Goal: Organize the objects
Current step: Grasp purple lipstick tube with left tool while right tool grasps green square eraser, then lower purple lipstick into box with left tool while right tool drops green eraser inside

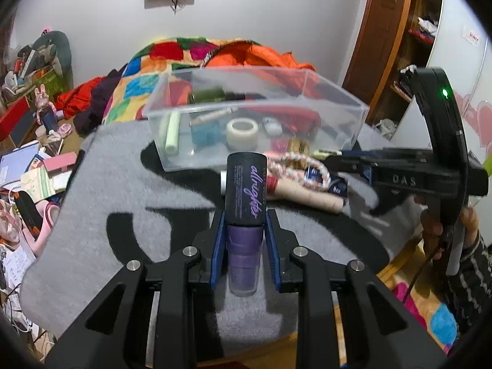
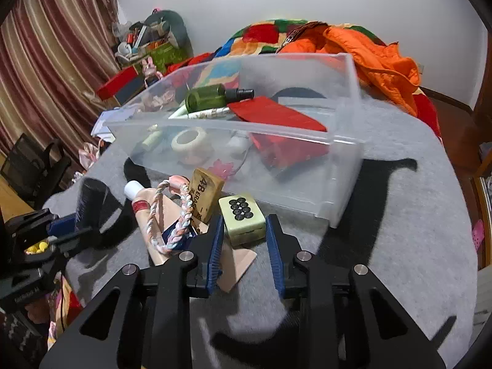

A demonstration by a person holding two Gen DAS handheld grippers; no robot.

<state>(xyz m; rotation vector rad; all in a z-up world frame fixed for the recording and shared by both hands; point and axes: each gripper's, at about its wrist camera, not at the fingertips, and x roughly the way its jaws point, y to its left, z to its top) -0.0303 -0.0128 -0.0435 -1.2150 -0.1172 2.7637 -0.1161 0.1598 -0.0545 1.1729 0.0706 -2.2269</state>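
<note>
My left gripper (image 1: 245,229) is shut on a purple spray bottle with a black "allnighter" cap (image 1: 245,189), held above the grey mat just in front of the clear plastic bin (image 1: 353,113). It also shows at the left of the right wrist view (image 2: 89,203). My right gripper (image 2: 244,236) is open, its blue pads on either side of a green-white mahjong tile (image 2: 243,218) lying on the mat, not touching it. Beside the tile lie a 4B eraser (image 2: 206,192), a braided cord (image 2: 181,215) and a pink tube (image 2: 147,215).
The bin (image 2: 338,150) holds a green bottle (image 2: 209,97), a red packet (image 2: 276,113), a tape roll (image 2: 192,141) and other small items. A grey-black mat (image 2: 399,215) covers the round table. A colourful quilt (image 1: 147,70) and clutter on the floor lie behind.
</note>
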